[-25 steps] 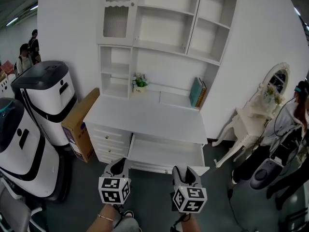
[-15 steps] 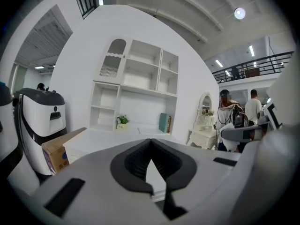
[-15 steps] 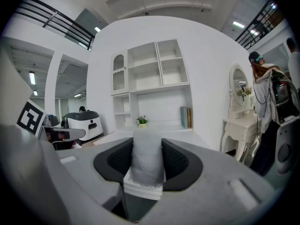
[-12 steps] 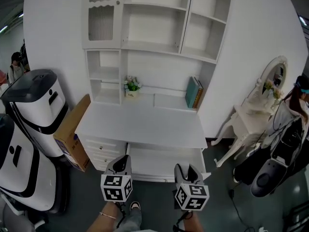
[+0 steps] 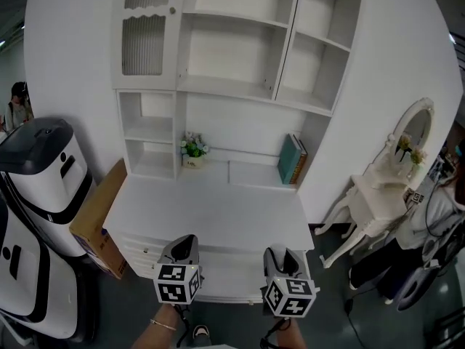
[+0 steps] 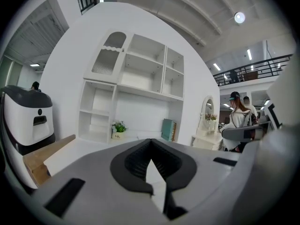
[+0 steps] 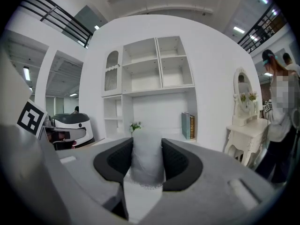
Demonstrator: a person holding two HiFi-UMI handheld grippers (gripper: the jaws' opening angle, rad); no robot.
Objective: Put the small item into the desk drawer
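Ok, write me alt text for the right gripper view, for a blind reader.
The right gripper is clamped on a small whitish item. Beyond it is a white desk with open shelves, a little potted plant and teal books; a white vanity table and a person are at the right.

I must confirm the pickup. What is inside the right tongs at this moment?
A small whitish item stands between the right tongs, which are shut on it. Its top pokes out above them. In the head view it cannot be seen, because the tongs themselves cover it.
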